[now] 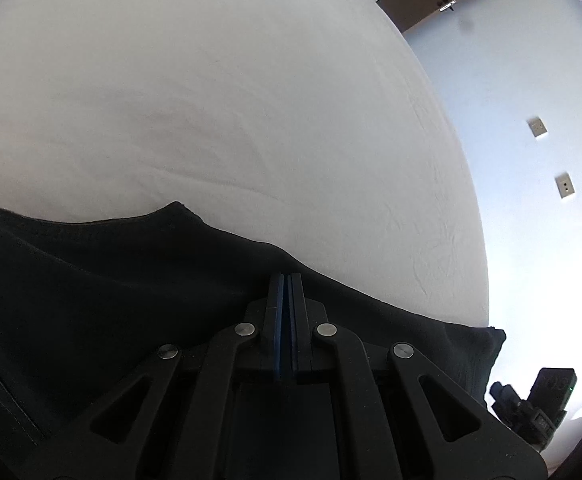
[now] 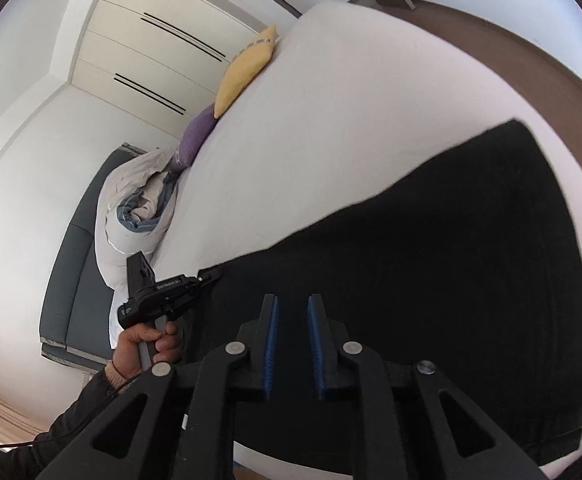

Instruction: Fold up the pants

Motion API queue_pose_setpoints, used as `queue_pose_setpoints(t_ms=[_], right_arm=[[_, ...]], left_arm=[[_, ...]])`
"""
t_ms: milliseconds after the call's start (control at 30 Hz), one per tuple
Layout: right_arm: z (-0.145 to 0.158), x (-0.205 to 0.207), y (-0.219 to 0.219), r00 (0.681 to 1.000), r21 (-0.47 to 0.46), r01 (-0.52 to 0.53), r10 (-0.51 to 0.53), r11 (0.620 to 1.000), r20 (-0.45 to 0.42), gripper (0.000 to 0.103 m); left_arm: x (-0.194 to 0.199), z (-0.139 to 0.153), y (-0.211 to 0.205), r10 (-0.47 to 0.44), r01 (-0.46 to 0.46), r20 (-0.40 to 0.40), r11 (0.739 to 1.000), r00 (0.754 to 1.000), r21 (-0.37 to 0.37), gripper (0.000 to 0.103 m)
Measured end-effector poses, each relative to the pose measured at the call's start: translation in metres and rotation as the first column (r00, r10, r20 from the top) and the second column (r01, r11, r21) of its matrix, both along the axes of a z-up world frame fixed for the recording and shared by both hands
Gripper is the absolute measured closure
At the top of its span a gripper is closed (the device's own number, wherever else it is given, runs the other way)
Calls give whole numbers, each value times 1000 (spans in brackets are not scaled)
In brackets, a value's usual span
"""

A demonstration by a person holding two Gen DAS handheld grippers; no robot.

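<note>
Black pants (image 2: 431, 280) lie spread flat on the white bed sheet (image 2: 331, 120), filling the lower right of the right wrist view. A hand (image 2: 147, 344) holds my left gripper (image 2: 211, 273) at the pants' left corner, and its jaws pinch the cloth's edge. In the left wrist view the left gripper (image 1: 289, 278) has its blue pads pressed together at the edge of the pants (image 1: 111, 300). My right gripper (image 2: 293, 304) hovers over the pants. It is open by a narrow gap, with nothing between its blue pads (image 2: 273, 340).
A yellow pillow (image 2: 247, 70), a purple pillow (image 2: 197, 140) and a bundled duvet (image 2: 131, 208) line the bed's far left side, beside a grey bench (image 2: 71, 280). A brown bed frame (image 2: 551, 60) rims the mattress. A black device (image 1: 535, 408) shows at the lower right of the left wrist view.
</note>
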State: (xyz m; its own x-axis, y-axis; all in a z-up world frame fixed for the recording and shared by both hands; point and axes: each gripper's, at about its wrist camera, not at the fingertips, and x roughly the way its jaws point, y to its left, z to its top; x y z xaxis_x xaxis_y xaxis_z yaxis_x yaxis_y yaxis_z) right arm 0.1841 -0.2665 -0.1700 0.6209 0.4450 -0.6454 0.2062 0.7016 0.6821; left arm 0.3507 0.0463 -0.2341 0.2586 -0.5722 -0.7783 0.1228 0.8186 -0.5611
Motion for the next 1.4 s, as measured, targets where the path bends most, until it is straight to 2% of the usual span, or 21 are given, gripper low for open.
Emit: queue_pose_setpoints(t_ms=[67, 133, 200, 300, 367, 400, 433, 500, 567, 633, 667, 767, 800, 833, 900, 1067, 1167, 1267, 1300, 1333, 1400], right_arm=[[-21, 4, -2, 996, -26, 25, -27, 999, -80, 86], [-36, -8, -26, 987, -24, 98, -100, 995, -125, 103], [-34, -26, -52, 976, -37, 174, -177, 984, -124, 103], [-15, -44, -81, 953, -154, 267, -284, 951, -102, 103], [-5, -59, -98, 934, -170, 322, -342, 931, -100, 103], [2, -65, -100, 929, -183, 337, -358, 924, -93, 94], [8, -70, -97, 936, -171, 332, -347, 928, -65, 94], [17, -71, -79, 967, -46, 255, -255, 966, 6, 94], [20, -65, -46, 990, 77, 122, -127, 990, 63, 94], [7, -53, -3, 997, 209, -18, 1, 978, 79, 94], [-2, -48, 16, 997, 240, -65, 51, 969, 64, 94], [-31, -36, 52, 987, 193, -152, 158, 969, -17, 94], [-43, -35, 51, 987, 171, -133, 147, 976, -71, 94], [-54, -35, 41, 987, 173, -88, 109, 981, -115, 103], [-65, -45, 14, 992, 243, 20, 11, 970, -125, 103], [-52, -77, -49, 975, 179, 215, -199, 960, -102, 103], [-42, -99, -84, 945, 152, 326, -316, 933, -90, 103], [-25, -120, -122, 899, 77, 436, -431, 897, -73, 103], [-20, -130, -135, 873, 39, 484, -479, 874, -85, 94], [-15, -137, -144, 858, 31, 511, -507, 859, -83, 94], [0, -144, -154, 855, 61, 519, -517, 853, -52, 94]], left_arm=[[-1, 2, 1, -2, 2, 5, 1000, 1000, 15, 101], [-5, 7, 2, 6, -6, 20, 999, 1000, 31, 101], [5, 9, 2, 32, -36, 54, 997, 998, 72, 101], [-10, 21, 14, 50, -63, 98, 990, 994, 127, 101], [-23, 28, 21, 44, -63, 125, 987, 991, 151, 101], [-31, 32, 19, 32, -52, 133, 987, 991, 152, 101], [-42, 36, 14, 1, -20, 140, 990, 990, 138, 101], [-70, 44, -11, -108, 97, 160, 993, 981, 72, 101], [-100, 49, -37, -216, 218, 180, 976, 960, 7, 101], [-120, 41, -56, -272, 285, 150, 956, 951, -71, 101], [-129, 34, -66, -291, 304, 128, 948, 948, -93, 101], [-138, 8, -69, -273, 279, 87, 959, 958, -57, 101], [-136, 2, -60, -241, 248, 72, 963, 968, -104, 101], [-132, -2, -47, -195, 201, 51, 968, 979, -152, 101], [-126, -6, -17, -99, 103, 32, 977, 995, -185, 101], [-124, -16, 49, 10, -4, 25, 974, 1000, -226, 101], [-128, -19, 87, 77, -68, 29, 970, 997, -235, 101], [-136, -21, 110, 107, -96, 37, 970, 994, -224, 101], [-132, -19, 128, 113, -102, 39, 971, 993, -215, 101], [-131, -17, 138, 119, -108, 41, 973, 992, -202, 101], [-125, -9, 164, 144, -135, 55, 980, 988, -148, 101]])
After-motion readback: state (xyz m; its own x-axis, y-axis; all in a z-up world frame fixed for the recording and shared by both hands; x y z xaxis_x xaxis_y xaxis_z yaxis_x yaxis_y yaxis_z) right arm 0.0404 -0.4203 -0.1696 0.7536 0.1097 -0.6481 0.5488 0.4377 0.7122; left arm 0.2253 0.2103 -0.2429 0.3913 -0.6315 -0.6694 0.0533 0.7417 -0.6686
